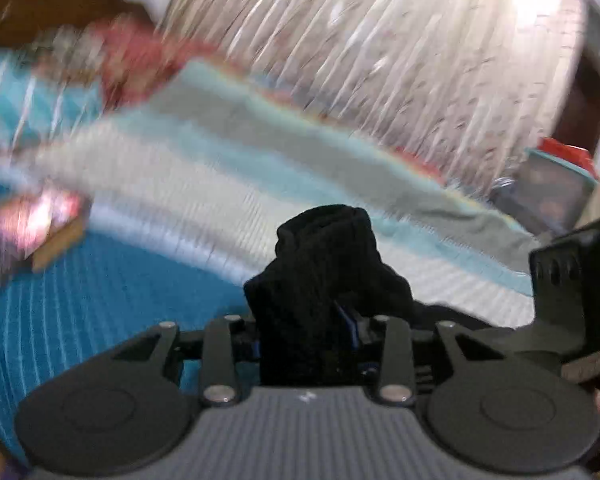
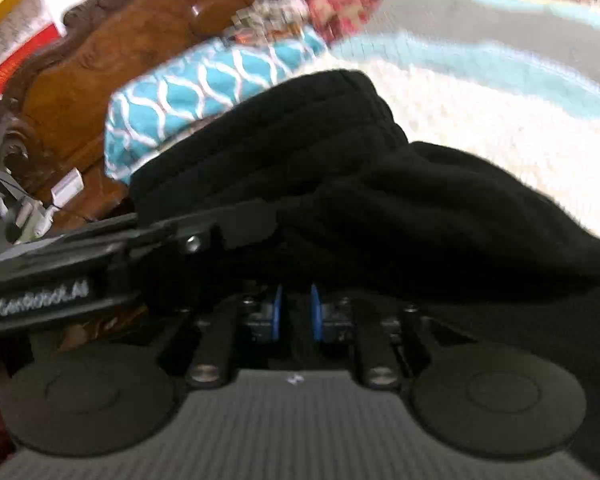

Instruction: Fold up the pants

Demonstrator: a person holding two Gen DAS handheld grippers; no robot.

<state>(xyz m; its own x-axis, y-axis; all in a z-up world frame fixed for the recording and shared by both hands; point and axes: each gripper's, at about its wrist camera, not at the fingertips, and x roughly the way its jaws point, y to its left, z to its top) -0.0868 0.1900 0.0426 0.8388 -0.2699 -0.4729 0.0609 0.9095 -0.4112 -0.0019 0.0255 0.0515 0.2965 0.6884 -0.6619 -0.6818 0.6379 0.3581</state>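
Black pants (image 2: 340,184): soft, thick knit-looking fabric, bunched in ridged folds over a bed w/ a striped cover (image 1: 228,168) in white, teal and grey bands; the bulk sits toward the near side of the bed, part of it raised off the cover by the two grippers. Judging by the drape they're limp and light to mid-weight, no stiffness, not fragile, prob. not slippery — the ribbed weave should give the pads bite, but layers can slide apart if only one is pinched. Best hold: a hem or waistband edge, all layers together, grippers well apart so the cloth hangs flat. Left gripper (image 1: 332,320) is closed on a wad of the pants, which stands up in a dark column between its fingers and hides the tips. Right gripper (image 2: 296,312): blue pads sit close together w/ fabric heaped over and ahead of them; pads look nearly together, but I can't tell if cloth is actually pinched. Further out: teal patterned pillow (image 2: 204,92) and a carved wooden headboard (image 2: 112,52) at the bed's far edge, pale curtain (image 1: 400,40) beyond, a lidded container (image 1: 556,184) off the bed's corner. Both views are blurred.
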